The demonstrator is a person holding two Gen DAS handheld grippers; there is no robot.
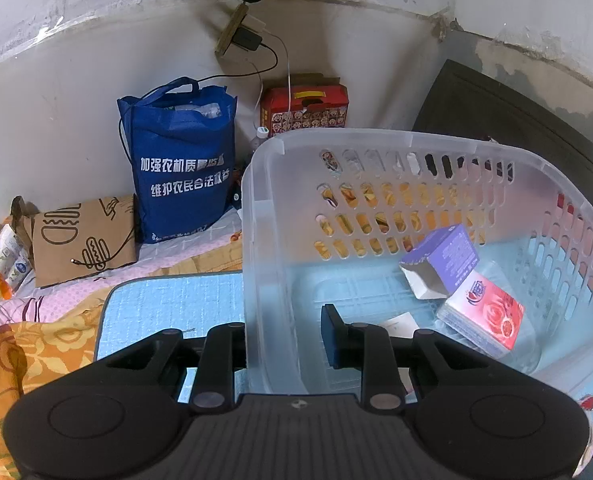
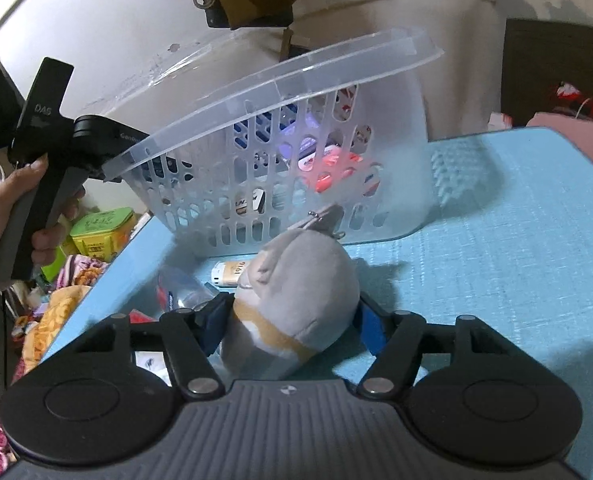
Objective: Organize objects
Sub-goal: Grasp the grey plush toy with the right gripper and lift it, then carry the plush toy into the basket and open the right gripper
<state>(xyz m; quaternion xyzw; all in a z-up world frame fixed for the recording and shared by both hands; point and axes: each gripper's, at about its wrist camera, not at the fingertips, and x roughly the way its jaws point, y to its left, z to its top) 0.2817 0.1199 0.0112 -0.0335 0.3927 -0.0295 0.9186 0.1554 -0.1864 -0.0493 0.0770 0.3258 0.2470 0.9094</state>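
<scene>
A translucent white basket (image 1: 336,134) stands tilted on the light blue mat (image 1: 168,304). My left gripper (image 1: 282,332) is shut on its near wall, one finger outside and one inside. In the basket lie a purple box (image 1: 442,258) and a red-and-white box (image 1: 484,316). In the right wrist view the basket (image 2: 296,80) leans up on its side, and a hand (image 2: 16,216) holds the left gripper's handle. In front of it a grey plush toy (image 2: 296,280) with an orange and white band lies on the mat (image 2: 496,260). My right gripper (image 2: 292,320) grips it, a pad on each flank.
A clear packet (image 2: 180,284) and a small cream box (image 2: 230,274) lie beside the plush. A blue tote bag (image 1: 180,168), a cardboard bag (image 1: 84,240) and a red carton (image 1: 304,110) stand by the wall. A green tin (image 2: 102,228) sits beyond the mat's left edge.
</scene>
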